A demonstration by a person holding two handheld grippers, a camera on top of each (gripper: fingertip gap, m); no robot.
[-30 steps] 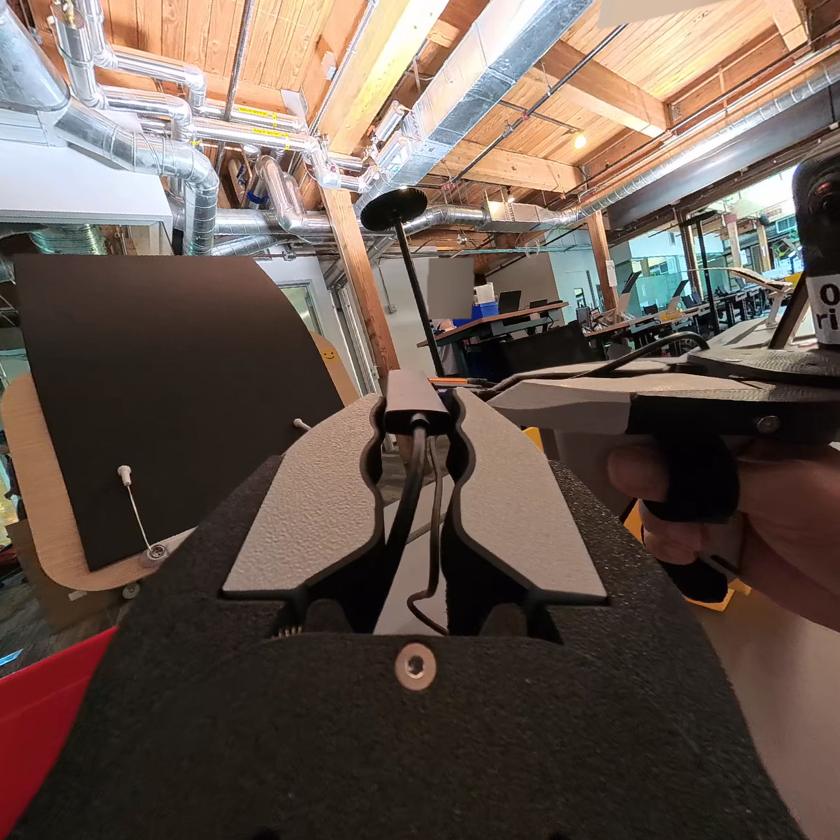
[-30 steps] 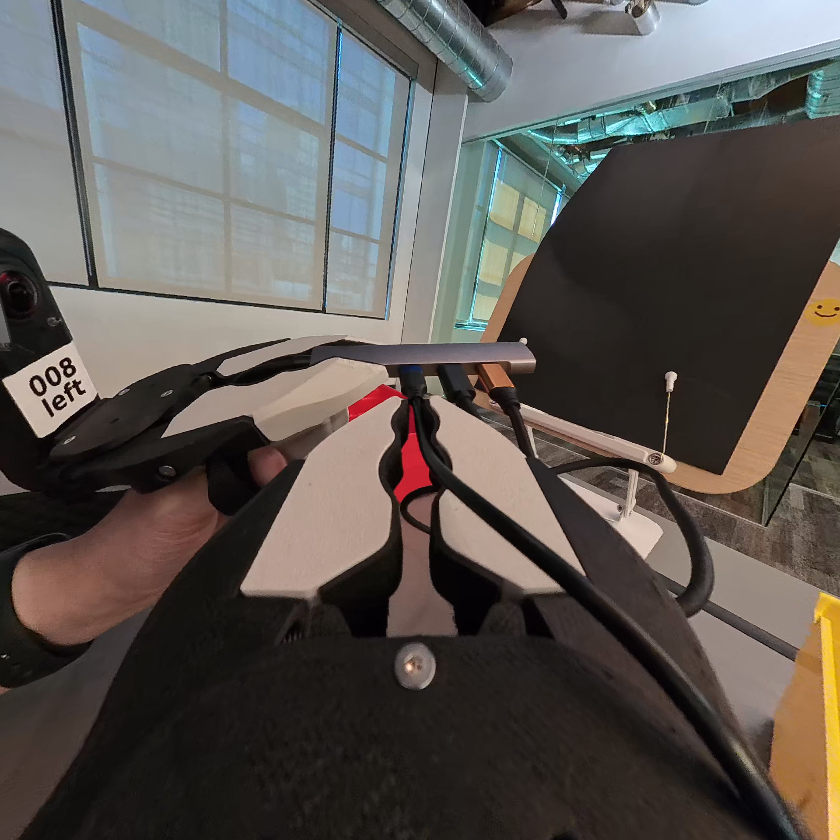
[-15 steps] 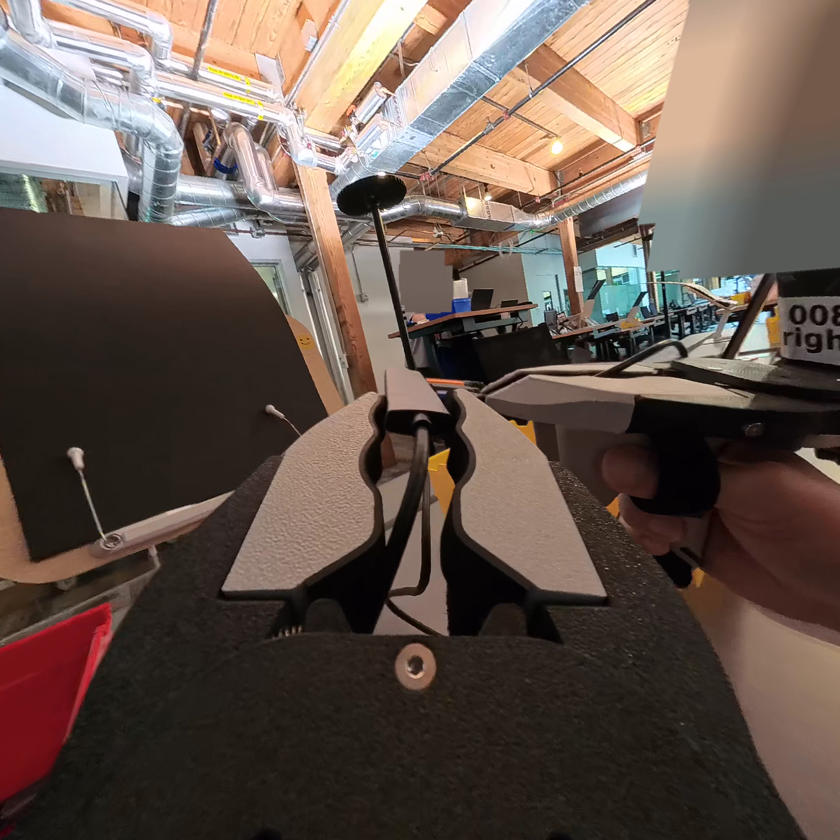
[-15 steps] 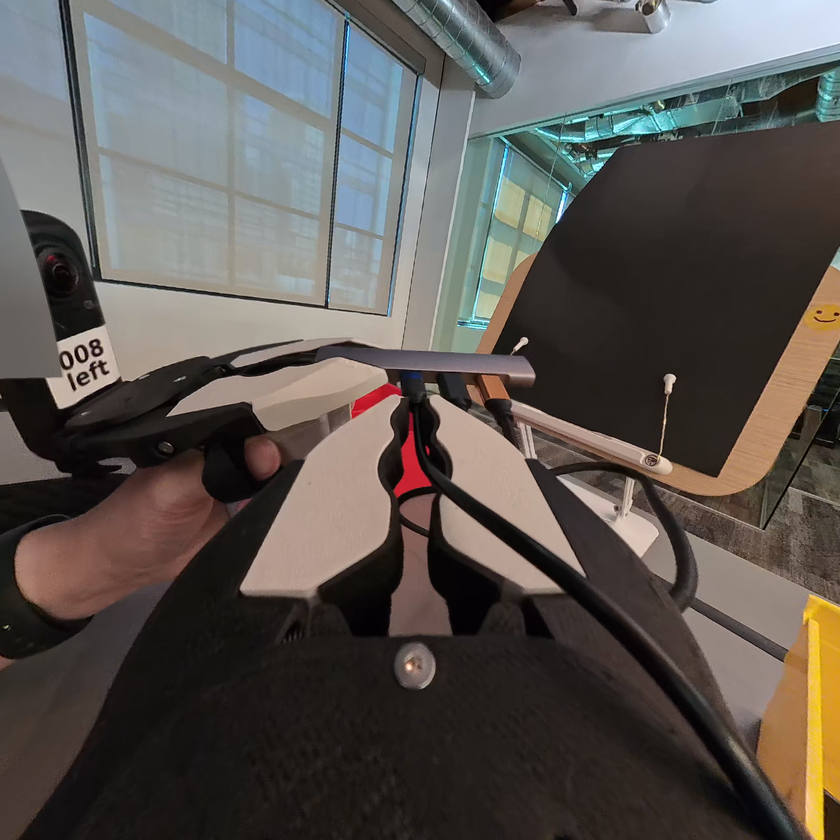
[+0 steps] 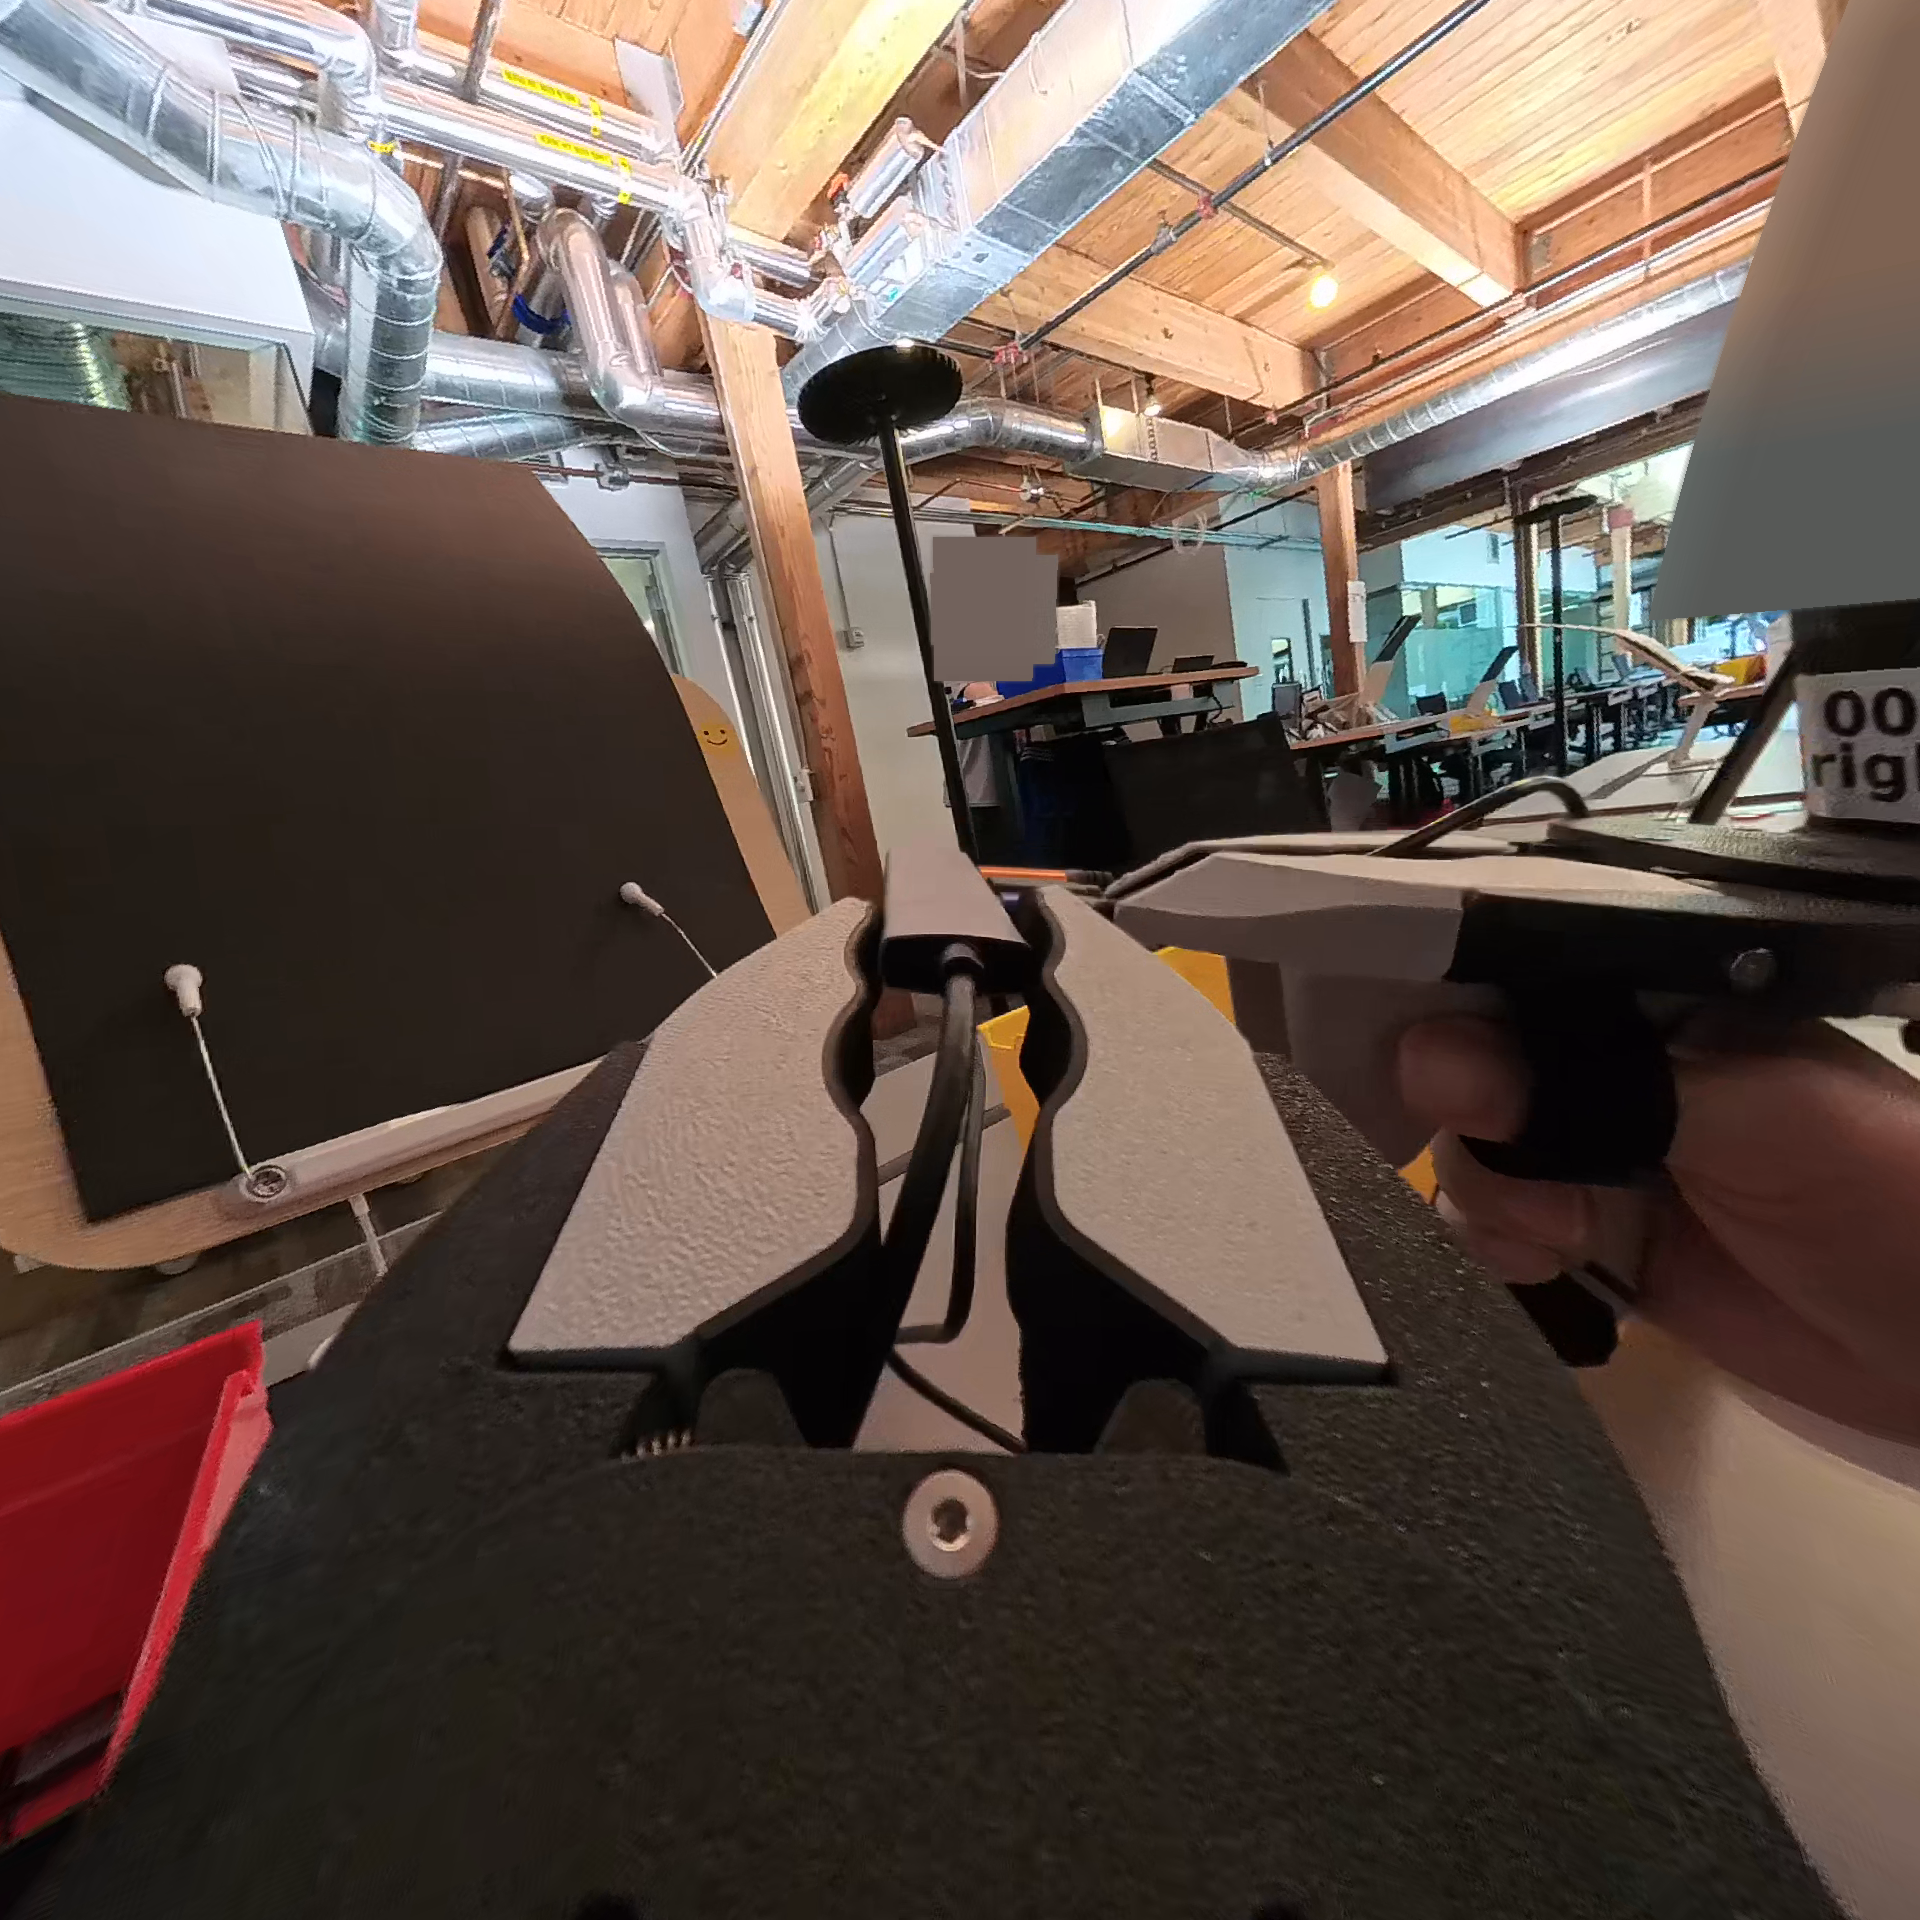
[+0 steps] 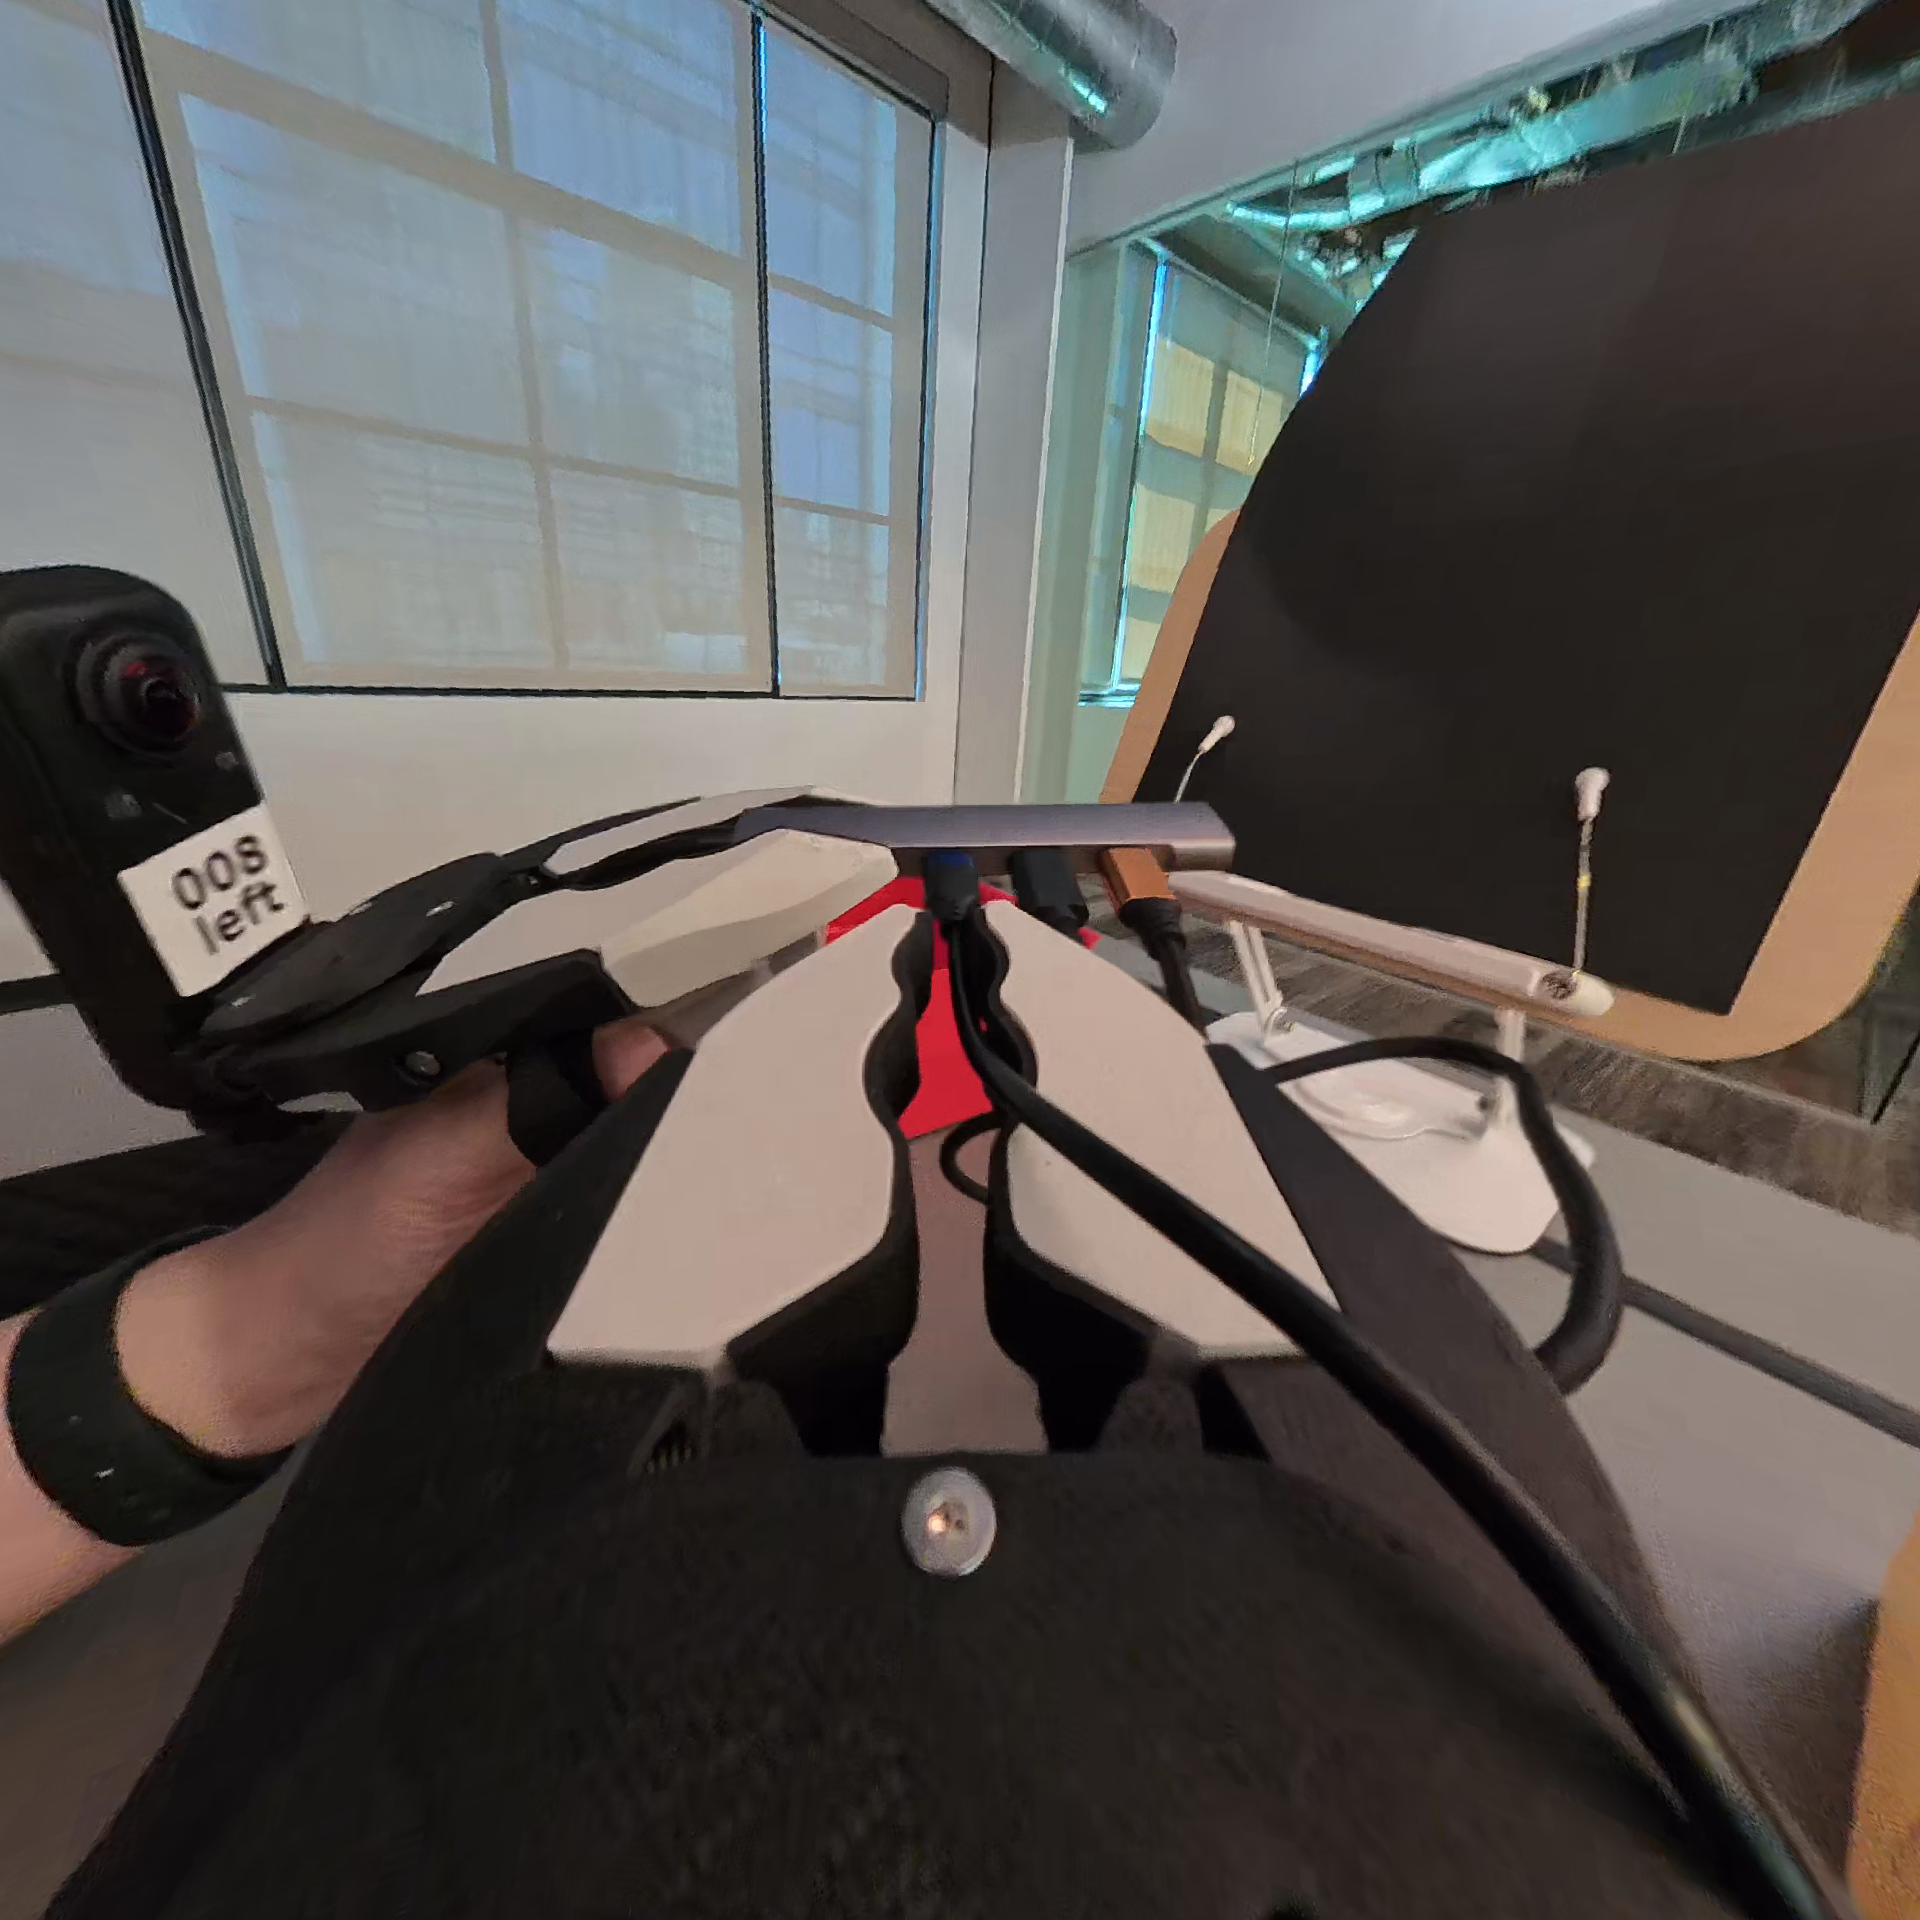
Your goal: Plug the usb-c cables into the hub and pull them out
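In the left wrist view my left gripper [image 5: 951,935] is shut on the near end of a dark grey hub [image 5: 930,888]. The hub's own black cable [image 5: 935,1101] hangs between the fingers. My right gripper [image 5: 1127,902] reaches in from the right. In the right wrist view the hub [image 6: 1039,826] lies crosswise, held at its left end by the left gripper [image 6: 821,831]. A blue plug [image 6: 948,878], a black plug [image 6: 1044,883] and a copper plug [image 6: 1138,883] sit in its side. My right gripper [image 6: 951,920] is shut on the blue plug's cable just behind the plug.
A black board with a wooden rim [image 6: 1558,571] leans on a white stand [image 6: 1403,1143] behind the hub; it also shows in the left wrist view [image 5: 364,779]. A red bin [image 5: 104,1507] is at lower left and a yellow bin [image 5: 1195,977] behind the fingers. A black cable loop [image 6: 1590,1247] lies on the grey table. Both grippers' tips are close together, under 4 cm apart.
Both grippers have shifted together with the hub, and the background has slid past. Both grips are unchanged and the blue plug stays in the hub.
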